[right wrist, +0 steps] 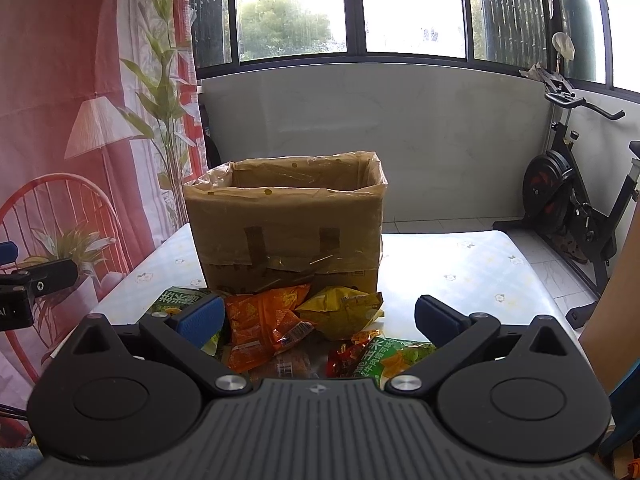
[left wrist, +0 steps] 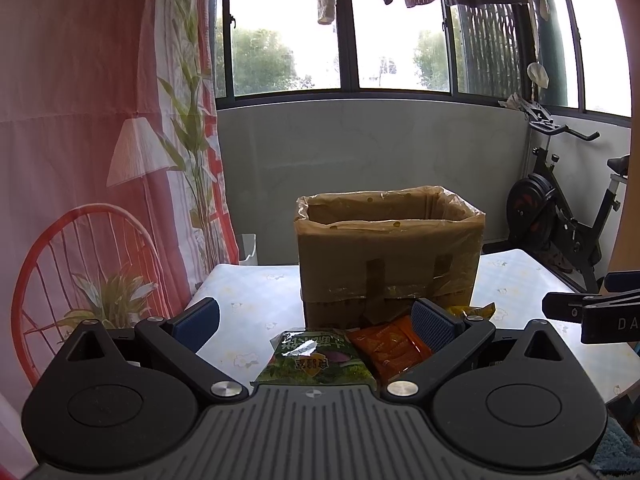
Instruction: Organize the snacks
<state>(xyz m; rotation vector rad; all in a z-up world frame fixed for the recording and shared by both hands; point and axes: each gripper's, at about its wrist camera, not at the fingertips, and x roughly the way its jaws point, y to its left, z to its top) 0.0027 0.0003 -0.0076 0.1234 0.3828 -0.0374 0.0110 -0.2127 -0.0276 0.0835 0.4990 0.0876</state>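
A cardboard box lined with a plastic bag stands open-topped on the table; it also shows in the right wrist view. Snack packets lie in front of it: a green packet, an orange packet, and in the right wrist view an orange packet, a yellow packet, a green packet and a small red one. My left gripper is open, above the green and orange packets. My right gripper is open, above the pile. Nothing is held.
The table has a pale flowered cloth. A printed red curtain hangs at the left. An exercise bike stands at the right by the windows. The right gripper's side shows in the left wrist view.
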